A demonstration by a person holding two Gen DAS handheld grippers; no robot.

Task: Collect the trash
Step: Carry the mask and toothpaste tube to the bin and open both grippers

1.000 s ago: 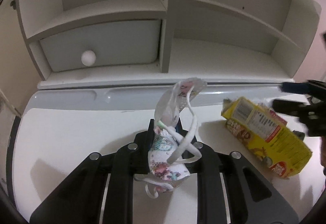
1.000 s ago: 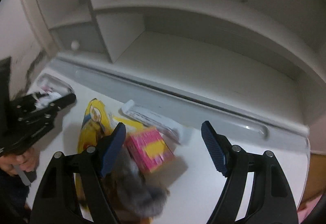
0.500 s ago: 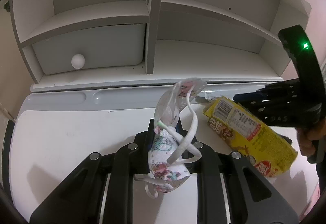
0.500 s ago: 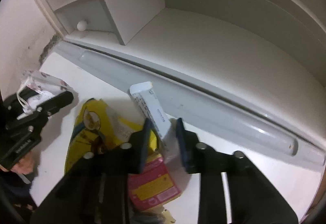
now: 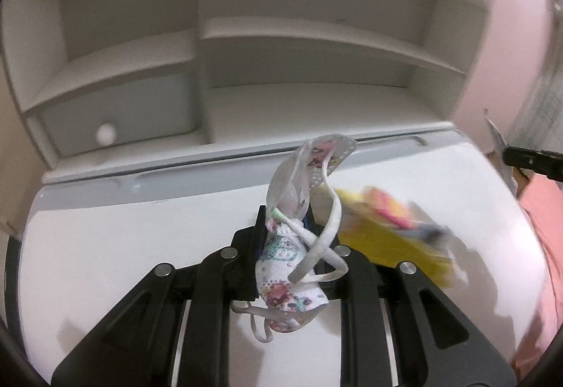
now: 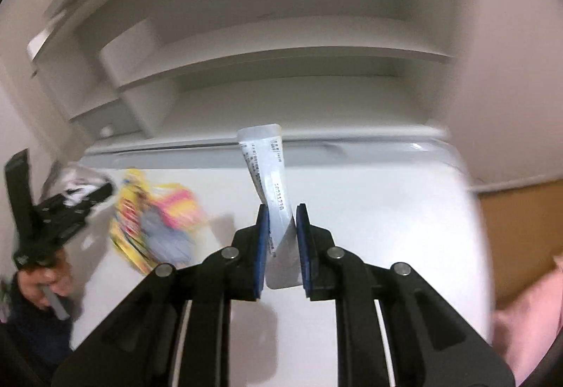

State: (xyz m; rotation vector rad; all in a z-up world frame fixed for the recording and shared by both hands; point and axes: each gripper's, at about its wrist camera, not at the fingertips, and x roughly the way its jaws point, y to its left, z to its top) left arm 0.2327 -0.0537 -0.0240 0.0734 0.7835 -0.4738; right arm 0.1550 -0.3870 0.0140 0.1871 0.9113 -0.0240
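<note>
My left gripper (image 5: 285,228) is shut on a crumpled patterned face mask (image 5: 286,267) with white ear loops, held above the white desk (image 5: 105,246). My right gripper (image 6: 281,228) is shut on a white printed wrapper (image 6: 269,175) that sticks up between the jaws, lifted off the desk. A yellow snack bag (image 5: 387,239) with a pink packet (image 5: 383,207) on it lies blurred on the desk right of the mask; in the right wrist view the yellow bag (image 6: 130,218) lies at left.
A white shelf unit (image 5: 281,70) with a drawer and round knob (image 5: 105,135) stands at the back of the desk. The desk's right edge (image 6: 471,211) drops to a brown floor. The left gripper (image 6: 67,207) also shows in the right wrist view.
My right gripper has closed on the white wrapper and lifted it away from the desk. The left gripper still holds the mask and has shifted its view rightward.
</note>
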